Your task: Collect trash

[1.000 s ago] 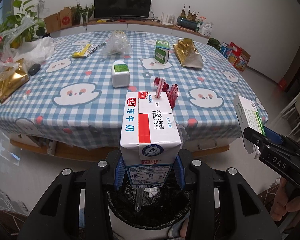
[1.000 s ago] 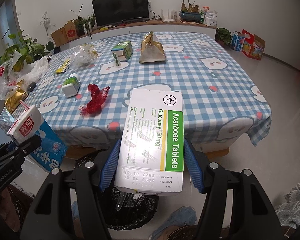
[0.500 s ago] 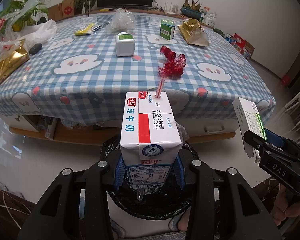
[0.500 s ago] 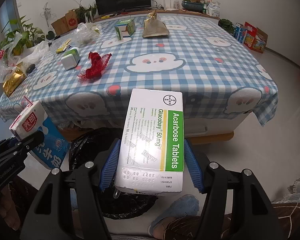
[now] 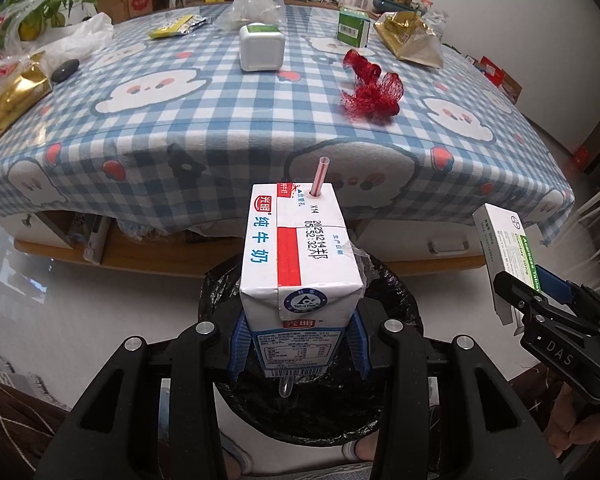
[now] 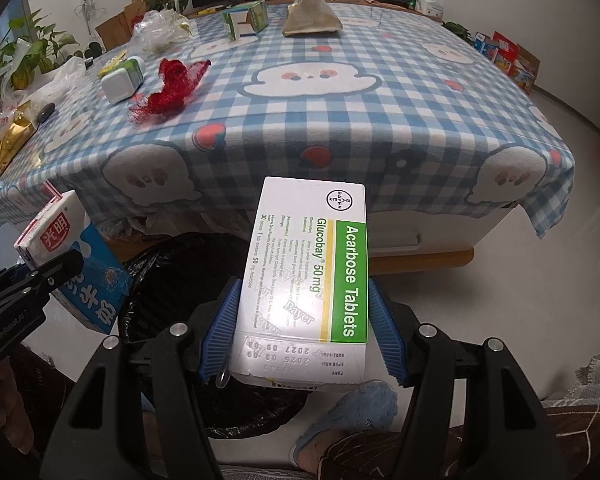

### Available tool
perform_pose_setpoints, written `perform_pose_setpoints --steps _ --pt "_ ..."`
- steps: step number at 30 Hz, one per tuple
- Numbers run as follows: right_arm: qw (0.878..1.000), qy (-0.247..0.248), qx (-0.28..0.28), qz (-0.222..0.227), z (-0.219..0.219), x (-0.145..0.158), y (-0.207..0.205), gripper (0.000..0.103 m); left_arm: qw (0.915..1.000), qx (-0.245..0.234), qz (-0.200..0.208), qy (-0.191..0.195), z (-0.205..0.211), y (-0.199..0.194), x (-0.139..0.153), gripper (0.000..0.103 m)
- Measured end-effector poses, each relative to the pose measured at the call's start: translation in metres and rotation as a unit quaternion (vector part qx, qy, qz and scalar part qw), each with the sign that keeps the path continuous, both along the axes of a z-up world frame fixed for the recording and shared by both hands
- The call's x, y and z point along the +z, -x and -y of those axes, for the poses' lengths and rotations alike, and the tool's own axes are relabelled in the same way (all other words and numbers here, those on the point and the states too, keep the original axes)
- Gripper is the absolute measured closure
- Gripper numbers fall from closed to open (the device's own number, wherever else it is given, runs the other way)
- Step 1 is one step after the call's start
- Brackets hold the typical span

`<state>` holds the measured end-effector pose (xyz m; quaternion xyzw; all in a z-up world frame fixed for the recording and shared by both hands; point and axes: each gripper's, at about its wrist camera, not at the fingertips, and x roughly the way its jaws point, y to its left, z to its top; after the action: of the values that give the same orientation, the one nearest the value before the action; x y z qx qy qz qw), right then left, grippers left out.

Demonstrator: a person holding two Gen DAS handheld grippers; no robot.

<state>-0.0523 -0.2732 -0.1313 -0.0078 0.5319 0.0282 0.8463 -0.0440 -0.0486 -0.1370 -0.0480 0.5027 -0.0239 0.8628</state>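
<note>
- Left wrist view: the left gripper (image 5: 298, 346) is clenched on the milk carton (image 5: 300, 264), its blue pads pressed against the carton's two lower sides, the straw (image 5: 319, 176) end pointing away towards the table (image 5: 220, 120).
- The carton hangs directly over the black-lined trash bin (image 5: 396, 308), which stands on the floor in front of the table edge.
- I judge the carton light, probably drained, with thin card walls that dent under a hard squeeze; the grip low on the flat sides looks sound.
- To the right of the bin, the right gripper (image 5: 516, 292) shows from the side, carrying the tablet box (image 5: 504, 240).
- Right wrist view: the right gripper (image 6: 302, 336) is closed on the tablet box (image 6: 312, 272), pads on its two long narrow edges near the stamped end.
- The box sits above the bin's right rim (image 6: 172, 280), partly over the opening, partly over floor.
- The box should be very light, stiff along its edges and smooth; gripped by the edges it should not crush.
- The left gripper (image 6: 56, 272) with the carton (image 6: 80, 264) is over the bin's left side.
- More litter, such as the red mesh (image 6: 172, 88), remains on the table beyond the bin.
</note>
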Motion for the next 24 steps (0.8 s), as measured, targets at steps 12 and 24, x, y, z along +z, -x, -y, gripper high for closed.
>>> perform_pose_setpoints --steps 12,24 --pt "0.999 0.014 -0.018 -0.037 0.006 -0.035 -0.011 0.043 0.9994 -0.008 -0.034 -0.001 0.014 -0.016 -0.039 0.063" --pt "0.998 0.012 -0.037 -0.052 0.021 -0.051 -0.017 0.043 0.9978 -0.033 -0.057 -0.007 0.041 -0.025 -0.071 0.063"
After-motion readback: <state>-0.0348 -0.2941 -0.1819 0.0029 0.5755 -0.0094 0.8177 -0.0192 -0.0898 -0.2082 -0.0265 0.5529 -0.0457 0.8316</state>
